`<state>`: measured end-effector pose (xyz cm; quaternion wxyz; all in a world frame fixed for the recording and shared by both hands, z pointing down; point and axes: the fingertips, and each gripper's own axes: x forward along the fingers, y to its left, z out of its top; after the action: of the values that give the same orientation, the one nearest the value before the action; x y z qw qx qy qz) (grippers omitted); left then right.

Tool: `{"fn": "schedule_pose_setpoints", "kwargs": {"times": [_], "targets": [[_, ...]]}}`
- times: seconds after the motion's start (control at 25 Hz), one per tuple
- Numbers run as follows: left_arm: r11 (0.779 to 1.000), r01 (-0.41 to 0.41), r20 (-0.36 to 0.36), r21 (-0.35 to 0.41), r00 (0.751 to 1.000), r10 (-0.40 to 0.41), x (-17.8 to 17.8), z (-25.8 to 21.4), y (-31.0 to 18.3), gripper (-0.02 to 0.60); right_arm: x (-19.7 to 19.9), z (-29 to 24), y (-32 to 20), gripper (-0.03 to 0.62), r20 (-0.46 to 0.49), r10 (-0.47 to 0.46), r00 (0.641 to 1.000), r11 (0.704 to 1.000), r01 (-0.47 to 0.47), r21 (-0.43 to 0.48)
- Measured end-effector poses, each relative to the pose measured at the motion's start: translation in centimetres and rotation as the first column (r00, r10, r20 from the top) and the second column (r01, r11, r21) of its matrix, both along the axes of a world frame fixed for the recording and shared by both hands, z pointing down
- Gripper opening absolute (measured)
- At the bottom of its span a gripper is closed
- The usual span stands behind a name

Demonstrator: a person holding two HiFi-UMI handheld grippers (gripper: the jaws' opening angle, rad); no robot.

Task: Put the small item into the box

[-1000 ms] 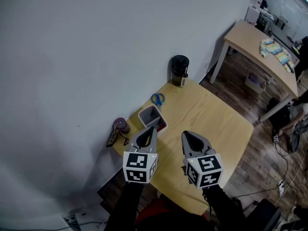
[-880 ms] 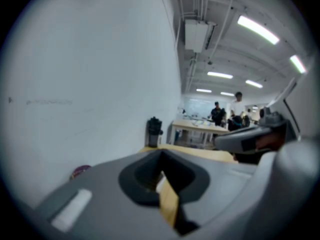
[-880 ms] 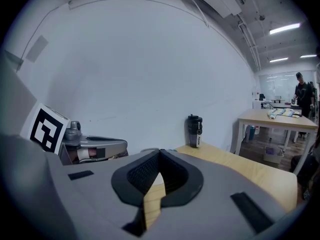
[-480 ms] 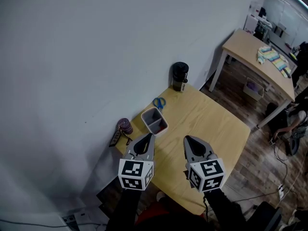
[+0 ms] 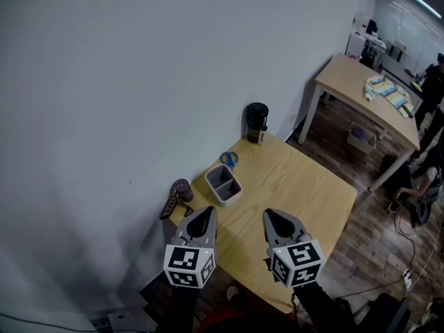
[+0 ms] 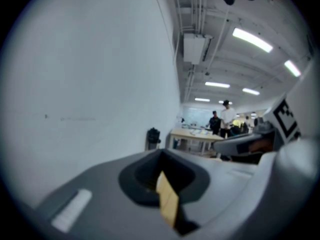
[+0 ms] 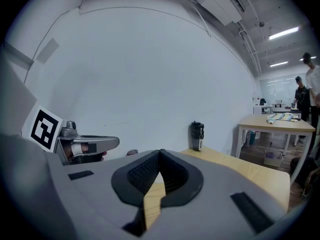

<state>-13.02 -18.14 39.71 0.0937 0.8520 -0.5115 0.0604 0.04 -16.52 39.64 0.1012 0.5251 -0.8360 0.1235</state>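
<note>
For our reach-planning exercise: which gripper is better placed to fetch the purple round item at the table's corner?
Left, probably: the left gripper hovers nearer the purple round item; the right gripper would have to cross over.

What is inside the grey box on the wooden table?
The box shows a divider and two dark compartments. No item is visible in them, but their bottom is shadowed and partly covered by the near wall, so something small could be hidden.

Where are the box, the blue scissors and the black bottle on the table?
box (image 5: 234, 193), head view, on its near outer wall.
blue scissors (image 5: 229, 159), head view, on the blue handles.
black bottle (image 5: 257, 120), head view, on the middle of its body.
</note>
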Motion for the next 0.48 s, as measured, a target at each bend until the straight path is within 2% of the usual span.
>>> {"fn": "schedule_pose_setpoints", "kwargs": {"times": [0.48], "targets": [[1.000,0.016,0.002,0.021,1.000,-0.016,-0.6,-0.7,3.4,0.003,0.3,-1.0,2.8,0.008,0.010,-0.020,1.000,1.000,0.020,0.022]]}}
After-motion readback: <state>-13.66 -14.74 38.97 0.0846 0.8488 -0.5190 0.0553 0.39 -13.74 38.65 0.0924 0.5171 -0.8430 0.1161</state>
